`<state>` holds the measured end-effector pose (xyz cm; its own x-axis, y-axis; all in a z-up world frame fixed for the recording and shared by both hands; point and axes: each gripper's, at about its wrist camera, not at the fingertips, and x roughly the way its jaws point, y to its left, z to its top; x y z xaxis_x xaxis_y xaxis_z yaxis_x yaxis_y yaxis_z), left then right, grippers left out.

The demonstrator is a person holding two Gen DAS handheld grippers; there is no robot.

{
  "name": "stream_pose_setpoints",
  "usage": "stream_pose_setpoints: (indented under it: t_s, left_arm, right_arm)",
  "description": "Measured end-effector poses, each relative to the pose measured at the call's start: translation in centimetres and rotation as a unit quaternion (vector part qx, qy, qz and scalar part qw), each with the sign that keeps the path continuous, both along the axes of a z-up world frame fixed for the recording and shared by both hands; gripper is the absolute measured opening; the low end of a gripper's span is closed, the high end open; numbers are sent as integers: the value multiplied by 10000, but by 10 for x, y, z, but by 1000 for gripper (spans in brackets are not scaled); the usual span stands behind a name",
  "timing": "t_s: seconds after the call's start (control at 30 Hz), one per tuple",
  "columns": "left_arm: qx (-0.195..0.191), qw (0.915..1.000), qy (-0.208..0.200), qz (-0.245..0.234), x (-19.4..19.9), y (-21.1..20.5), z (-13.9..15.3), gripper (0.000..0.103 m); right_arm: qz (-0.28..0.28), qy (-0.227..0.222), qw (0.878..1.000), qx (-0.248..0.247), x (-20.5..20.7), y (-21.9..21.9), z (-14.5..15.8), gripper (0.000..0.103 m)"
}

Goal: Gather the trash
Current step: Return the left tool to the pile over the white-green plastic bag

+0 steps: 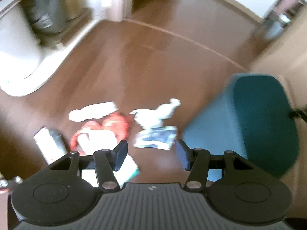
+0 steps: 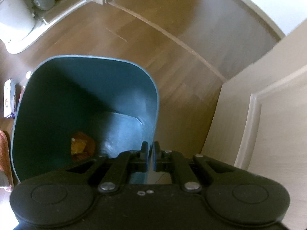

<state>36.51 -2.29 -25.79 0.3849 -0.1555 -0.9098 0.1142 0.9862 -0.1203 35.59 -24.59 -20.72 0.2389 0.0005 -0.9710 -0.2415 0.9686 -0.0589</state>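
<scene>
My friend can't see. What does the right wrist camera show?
The right gripper, jaws shut on the near rim, holds a teal bin on a wooden floor. Something orange lies inside at the bottom.

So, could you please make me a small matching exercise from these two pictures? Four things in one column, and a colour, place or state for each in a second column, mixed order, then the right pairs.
Column 1
1. bin
2. left gripper
3. right gripper
4. orange wrapper

Column 2
A. jaws apart, nothing between them
B. lies at the bottom inside the bin
C. teal, stands on the wooden floor
D. jaws shut, near the bin's rim

Pairs: 1-C, 2-A, 3-D, 4-B
</scene>
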Motion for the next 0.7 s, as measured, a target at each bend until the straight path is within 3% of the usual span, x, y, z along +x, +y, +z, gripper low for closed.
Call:
stream_pose_setpoints:
  t_s: [0.17, 0.27, 0.5, 0.67, 0.7]
  left_arm:
    - [183, 9990, 71, 400, 11, 37, -18, 54]
    - [171, 9980, 312, 524, 15, 48, -39, 55]
    - [-163, 9894, 877, 1144, 36, 77, -97, 57]
    - [-36, 9890, 890, 1183, 47, 79, -116, 58]
    - [-76, 9890, 908, 1162, 47, 78, -118, 58]
  right_arm:
    - [-48, 85, 9999, 92, -2, -6, -6, 4]
    - [-14, 108, 9999, 102, -1, -8, -6, 6]
    - [-88, 567, 9978, 322, -1, -10, -31, 26]
    - [-158, 636, 9978, 135, -5, -7, -43, 15]
    - [-218, 629, 9978, 66, -5, -8, -44, 9]
